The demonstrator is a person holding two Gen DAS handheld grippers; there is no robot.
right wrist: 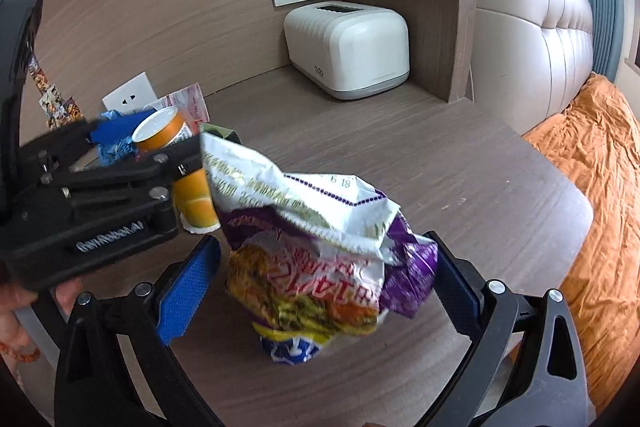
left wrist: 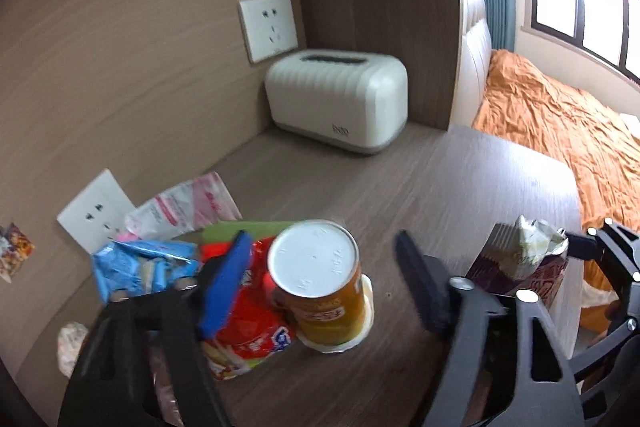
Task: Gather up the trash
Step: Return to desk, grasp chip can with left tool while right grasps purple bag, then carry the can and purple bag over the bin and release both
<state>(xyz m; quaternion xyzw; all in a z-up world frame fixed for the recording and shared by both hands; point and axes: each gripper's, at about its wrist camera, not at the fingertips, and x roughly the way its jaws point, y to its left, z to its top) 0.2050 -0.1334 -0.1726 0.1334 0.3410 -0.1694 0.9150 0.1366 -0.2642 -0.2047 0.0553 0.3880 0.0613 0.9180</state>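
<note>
An orange can (left wrist: 320, 287) with a white lid stands on the wooden table (left wrist: 460, 187), also seen in the right wrist view (right wrist: 160, 131). My left gripper (left wrist: 324, 279) is open with its fingers on either side of the can, not touching it. A red snack wrapper (left wrist: 248, 327), a blue wrapper (left wrist: 136, 265) and a pink-white packet (left wrist: 188, 207) lie left of the can. A crumpled purple and white snack bag (right wrist: 320, 247) stands between the fingers of my open right gripper (right wrist: 320, 283); it also shows in the left wrist view (left wrist: 520, 263).
A white tissue box (left wrist: 340, 99) stands in the back corner. Wall sockets (left wrist: 268, 27) sit on the wood panel. A crumpled white paper (left wrist: 72, 343) lies at the left. A bed with an orange cover (left wrist: 560, 135) lies beyond the table's right edge.
</note>
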